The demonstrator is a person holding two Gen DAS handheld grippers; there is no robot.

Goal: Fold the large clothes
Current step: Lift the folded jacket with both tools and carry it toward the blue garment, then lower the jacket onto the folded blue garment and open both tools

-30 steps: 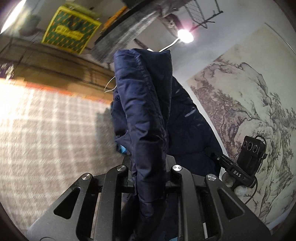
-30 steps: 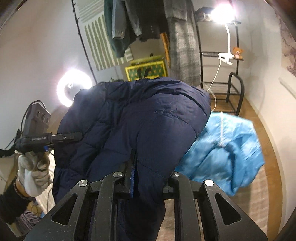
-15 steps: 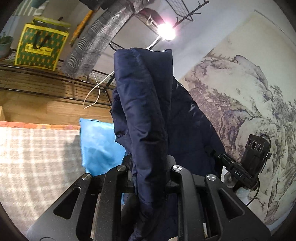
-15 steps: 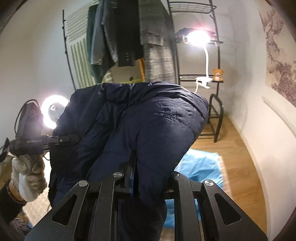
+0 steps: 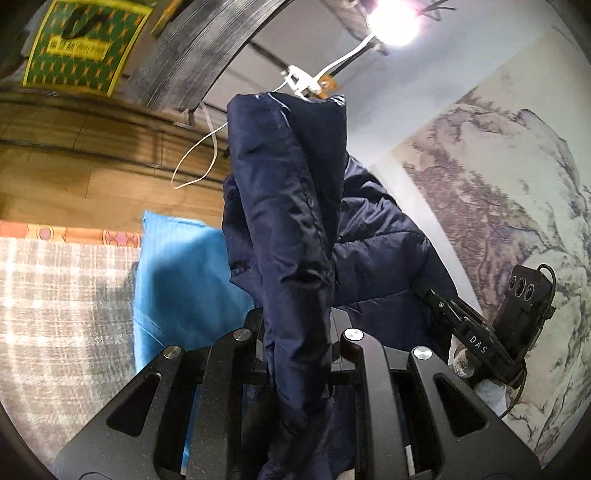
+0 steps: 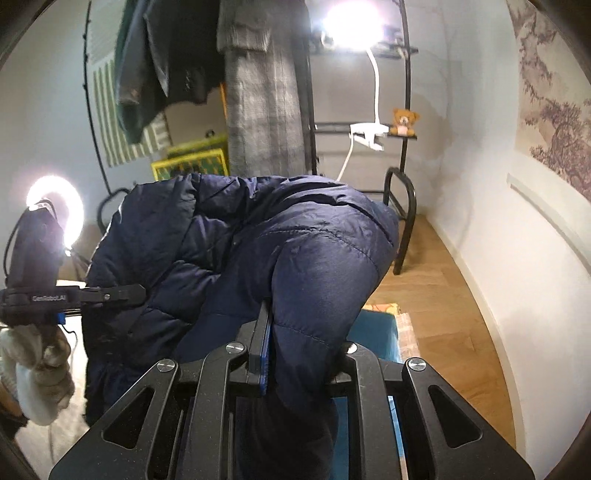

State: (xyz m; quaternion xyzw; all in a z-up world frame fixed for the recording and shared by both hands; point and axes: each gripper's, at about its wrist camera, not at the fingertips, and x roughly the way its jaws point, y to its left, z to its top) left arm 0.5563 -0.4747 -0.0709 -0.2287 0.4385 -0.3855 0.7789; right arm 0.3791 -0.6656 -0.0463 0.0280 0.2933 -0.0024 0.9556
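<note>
A navy puffer jacket [image 5: 291, 229] hangs in the air between both grippers. My left gripper [image 5: 297, 332] is shut on a bunched fold of it. My right gripper [image 6: 301, 332] is shut on another part of the same jacket [image 6: 258, 236]. The right gripper [image 5: 476, 343] shows at the right of the left wrist view, and the left gripper [image 6: 92, 293], in a gloved hand, at the left of the right wrist view. A light blue garment [image 5: 181, 280] lies flat below, also visible under the jacket in the right wrist view [image 6: 376, 332].
A grey checked cloth [image 5: 62, 302] covers the surface below. A clothes rack with hanging coats [image 6: 258, 81], a clip lamp [image 6: 351, 22], a ring light [image 6: 55, 206], a black metal frame [image 6: 402, 221], wooden floor [image 6: 443, 302] and a wall on the right surround the spot.
Both grippers have risen with the jacket; the views tilted upward. The blue garment has slid lower in the right wrist view and come into the left wrist view.
</note>
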